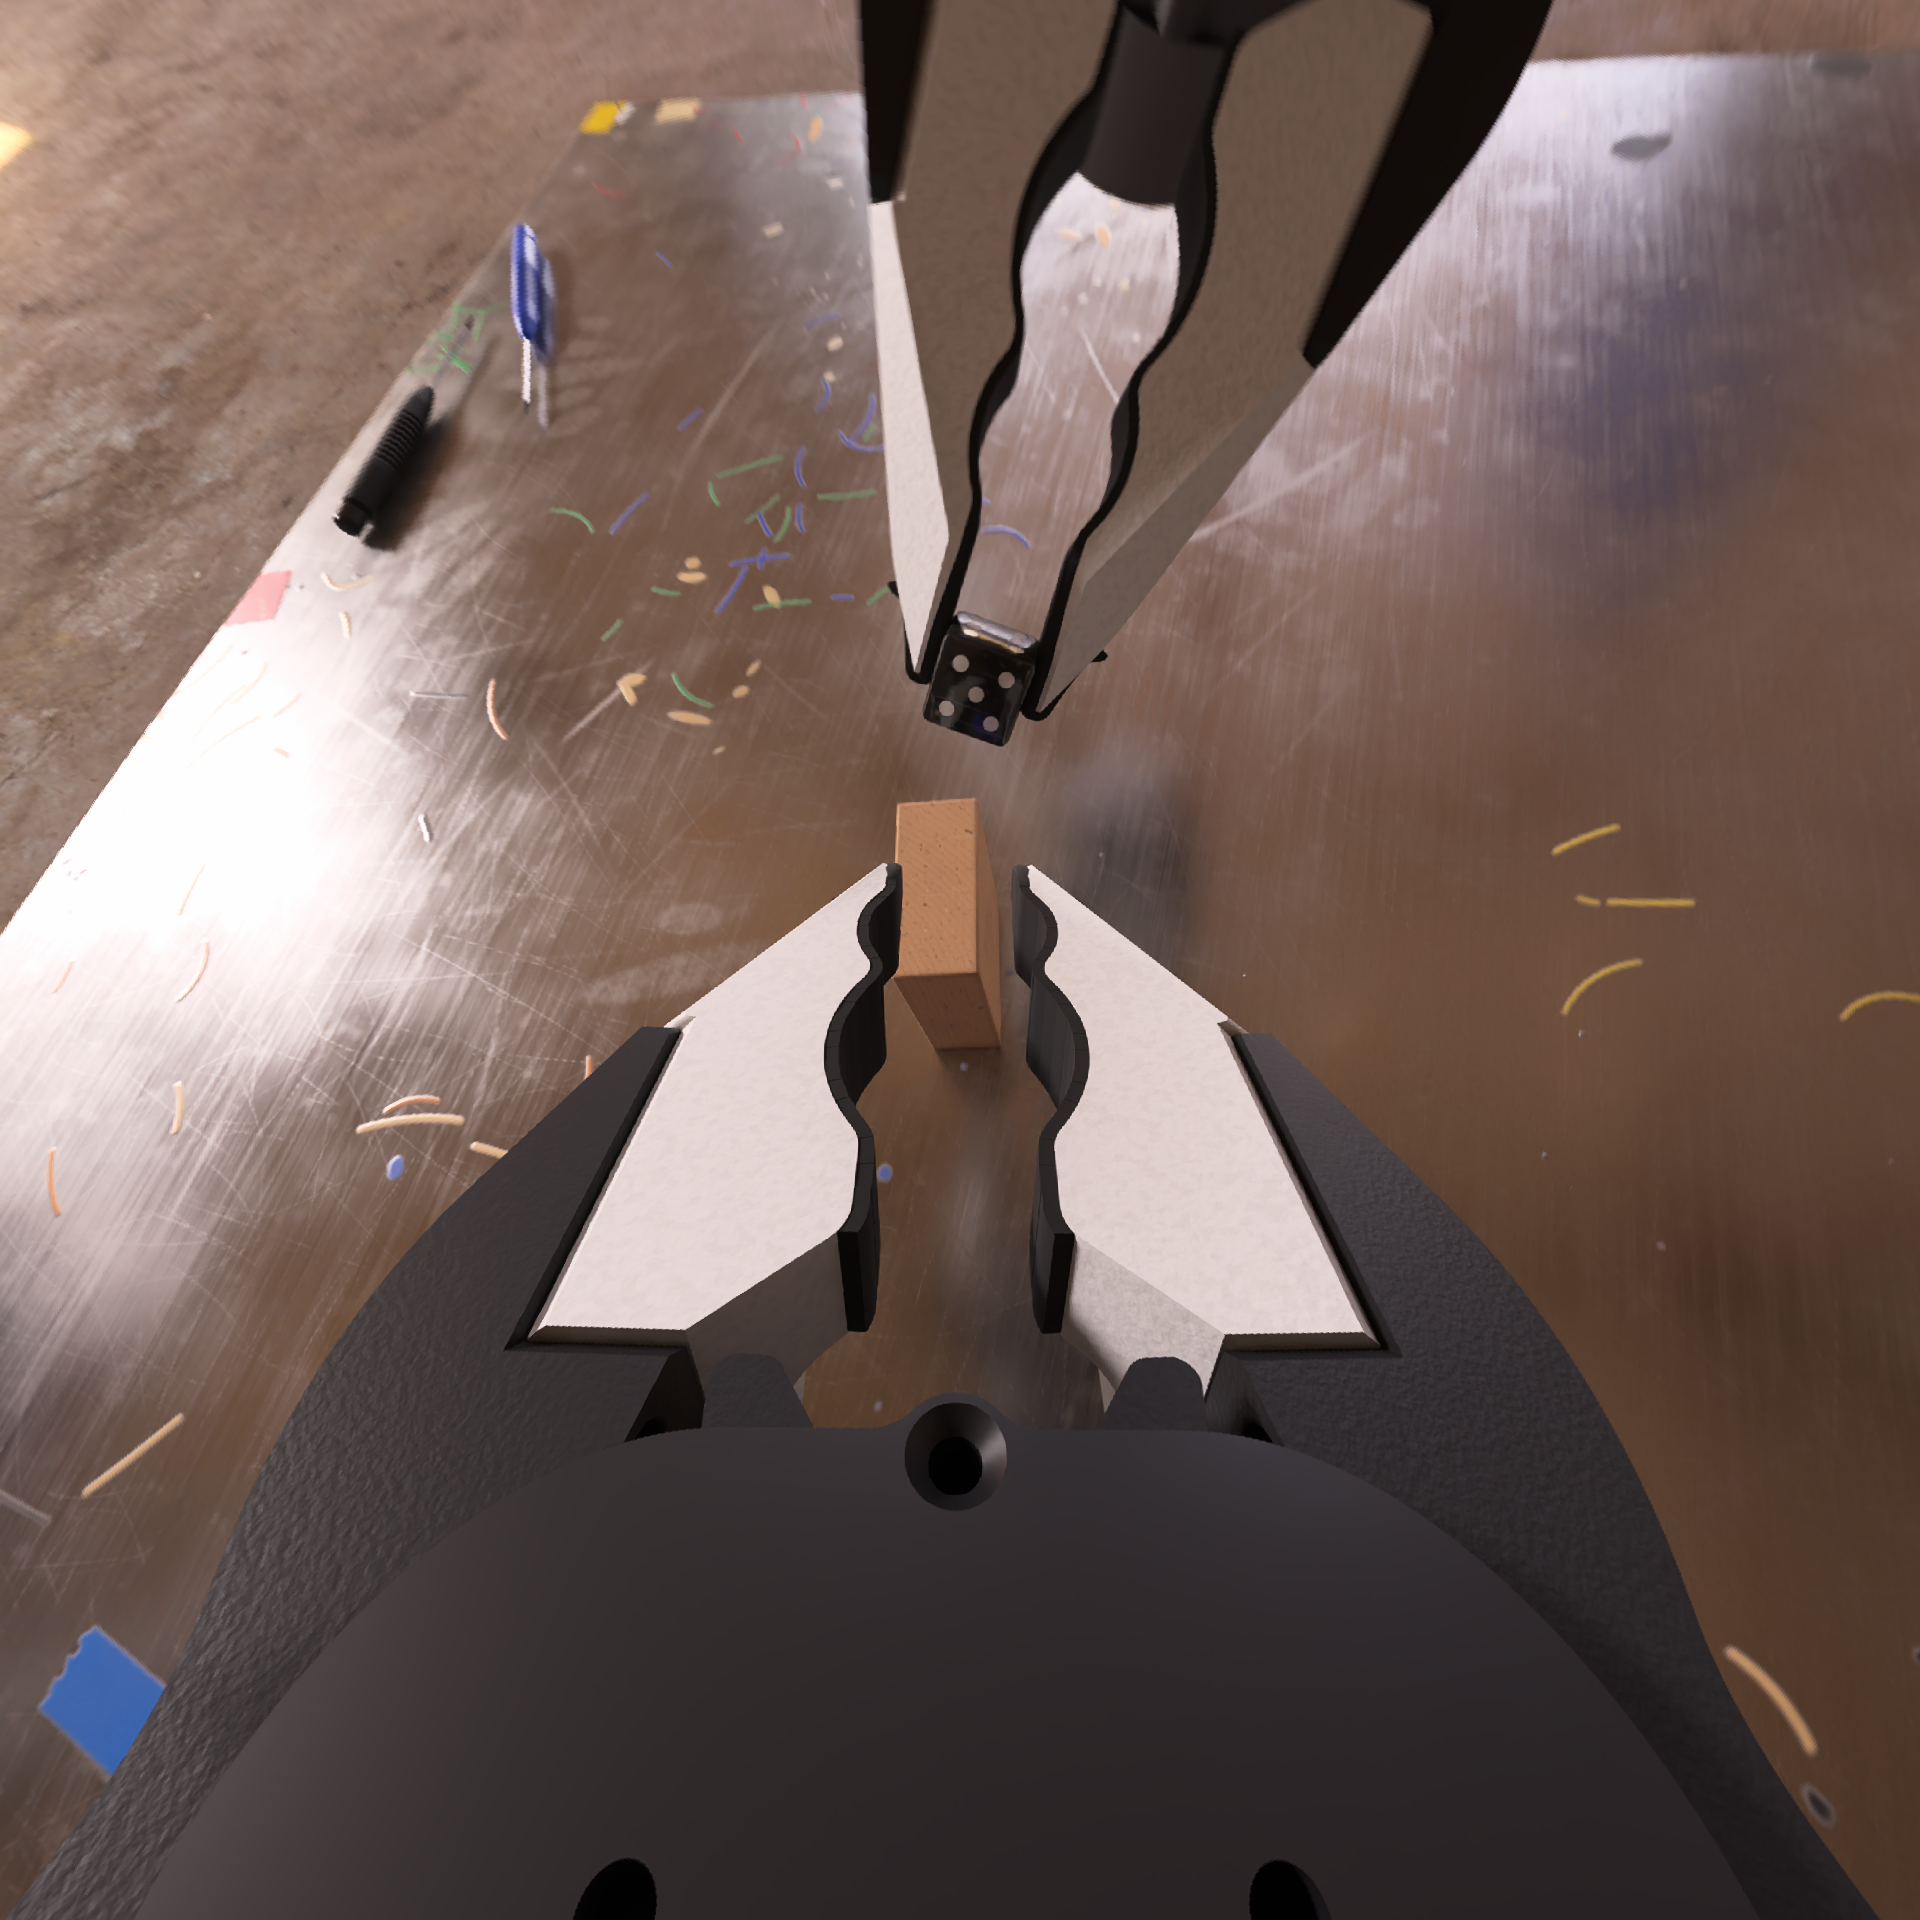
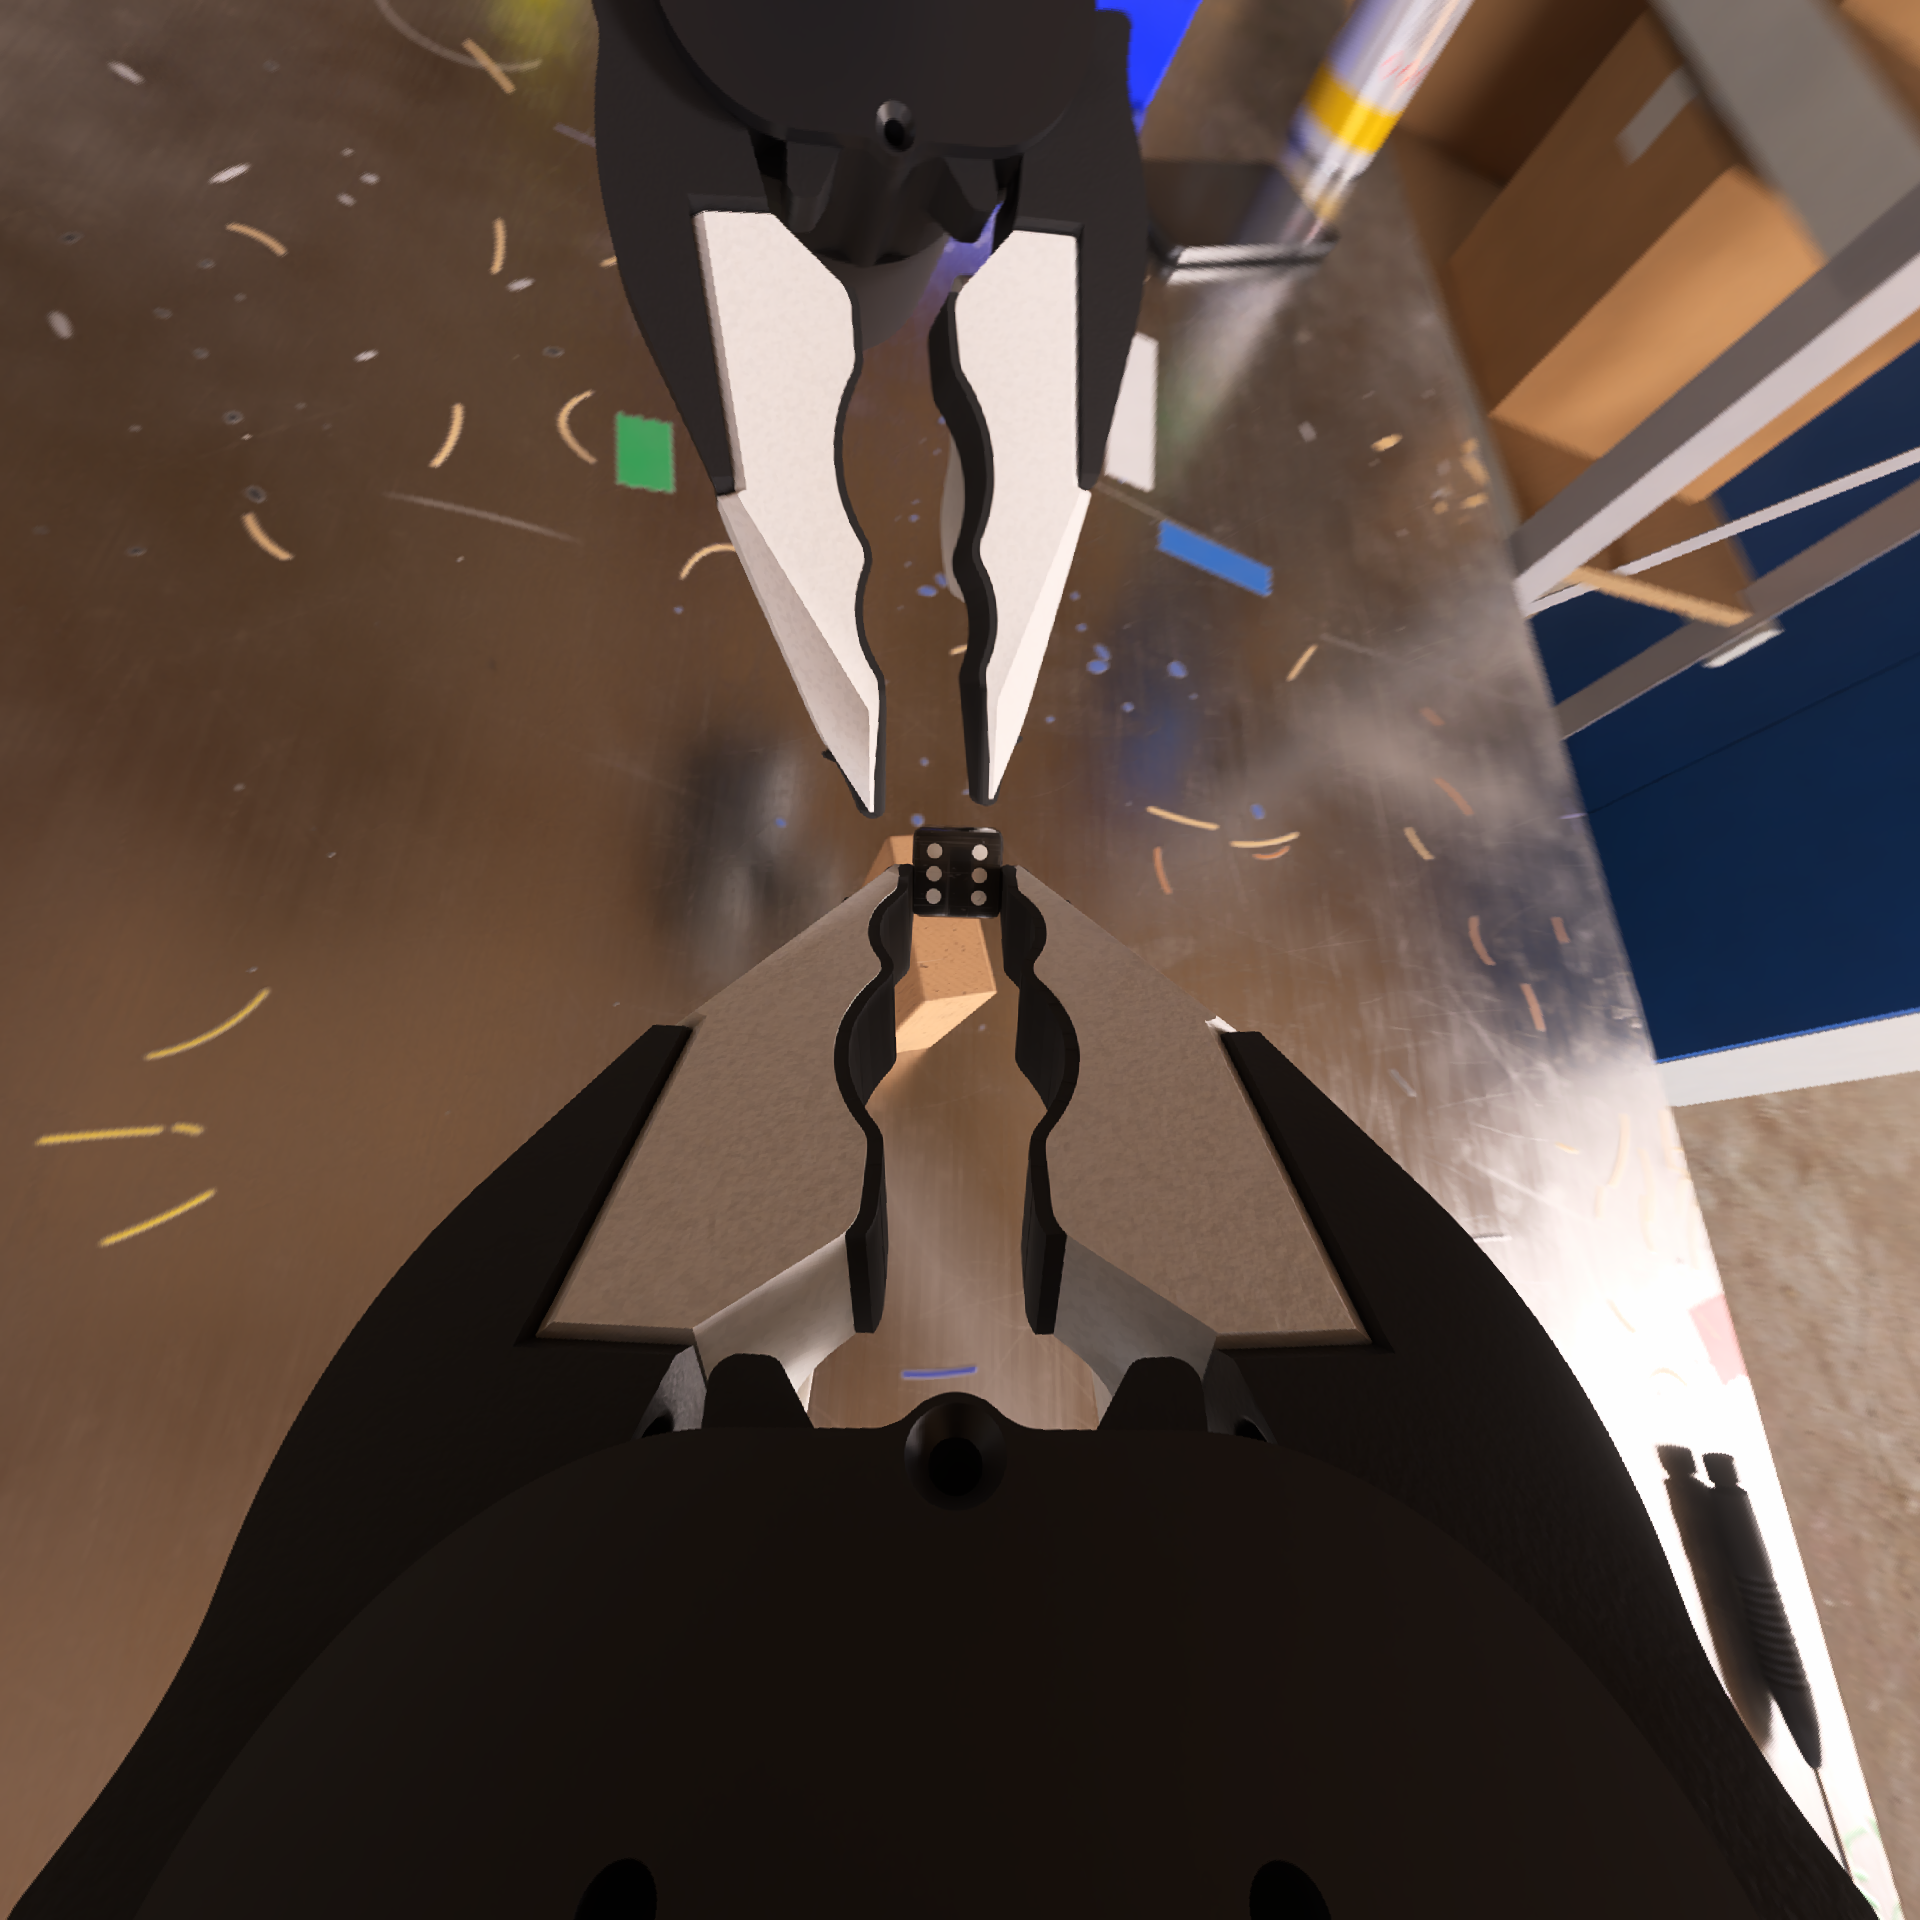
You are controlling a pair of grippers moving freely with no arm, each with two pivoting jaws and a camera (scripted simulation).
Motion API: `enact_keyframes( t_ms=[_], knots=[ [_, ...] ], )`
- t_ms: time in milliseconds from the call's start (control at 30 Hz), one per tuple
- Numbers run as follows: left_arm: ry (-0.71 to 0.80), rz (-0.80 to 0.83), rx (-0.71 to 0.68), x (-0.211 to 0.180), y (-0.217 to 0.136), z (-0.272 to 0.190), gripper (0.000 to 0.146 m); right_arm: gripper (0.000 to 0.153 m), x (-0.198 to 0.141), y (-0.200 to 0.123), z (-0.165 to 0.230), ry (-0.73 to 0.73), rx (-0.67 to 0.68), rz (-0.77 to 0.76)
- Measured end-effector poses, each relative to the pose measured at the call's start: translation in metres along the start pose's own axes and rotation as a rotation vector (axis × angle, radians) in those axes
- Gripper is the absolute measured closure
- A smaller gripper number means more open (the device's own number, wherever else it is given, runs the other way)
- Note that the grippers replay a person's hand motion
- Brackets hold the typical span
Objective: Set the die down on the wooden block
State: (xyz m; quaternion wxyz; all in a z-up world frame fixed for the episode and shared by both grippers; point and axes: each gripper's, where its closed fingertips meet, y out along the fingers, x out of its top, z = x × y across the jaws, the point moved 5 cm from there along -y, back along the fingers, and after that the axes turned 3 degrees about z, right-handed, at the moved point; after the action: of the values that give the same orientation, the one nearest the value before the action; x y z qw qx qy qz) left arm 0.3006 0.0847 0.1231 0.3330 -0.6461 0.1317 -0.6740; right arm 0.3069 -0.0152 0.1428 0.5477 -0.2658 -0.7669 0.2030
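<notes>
A small black die with white pips (image 2: 956,873) is held between the fingertips of my right gripper (image 2: 956,883), which is shut on it. In the left wrist view the die (image 1: 979,691) hangs in the right gripper (image 1: 982,686) above and just beyond the wooden block (image 1: 940,925). The light wooden block stands on the scratched metal table (image 1: 1558,520). It also shows under the die in the right wrist view (image 2: 935,987). My left gripper (image 1: 958,873) is open, its fingers on either side of the block. It faces the right gripper (image 2: 925,800).
A black pen (image 1: 387,462) and a blue clip (image 1: 532,301) lie near the table's left edge. Small tape patches are blue (image 1: 99,1694), pink (image 1: 260,597) and green (image 2: 644,452). Cardboard boxes on a shelf (image 2: 1621,270) stand beyond the table.
</notes>
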Motion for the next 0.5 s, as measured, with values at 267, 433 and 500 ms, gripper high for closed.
enact_keyframes(
  t_ms=[267, 433, 500],
  knots=[
    [0.046, 0.094, -0.022, -0.012, 0.015, -0.002, 0.133, 0.136, -0.007, 0.014, -0.003, -0.02, 0.119, 0.175],
    [0.073, 0.108, -0.016, -0.013, 0.018, -0.004, 0.14, 0.136, -0.006, 0.017, -0.004, -0.032, 0.174, 0.252],
    [0.085, 0.115, -0.003, -0.013, 0.019, -0.003, 0.143, 0.136, -0.005, 0.017, -0.005, -0.032, 0.194, 0.279]
  ],
)
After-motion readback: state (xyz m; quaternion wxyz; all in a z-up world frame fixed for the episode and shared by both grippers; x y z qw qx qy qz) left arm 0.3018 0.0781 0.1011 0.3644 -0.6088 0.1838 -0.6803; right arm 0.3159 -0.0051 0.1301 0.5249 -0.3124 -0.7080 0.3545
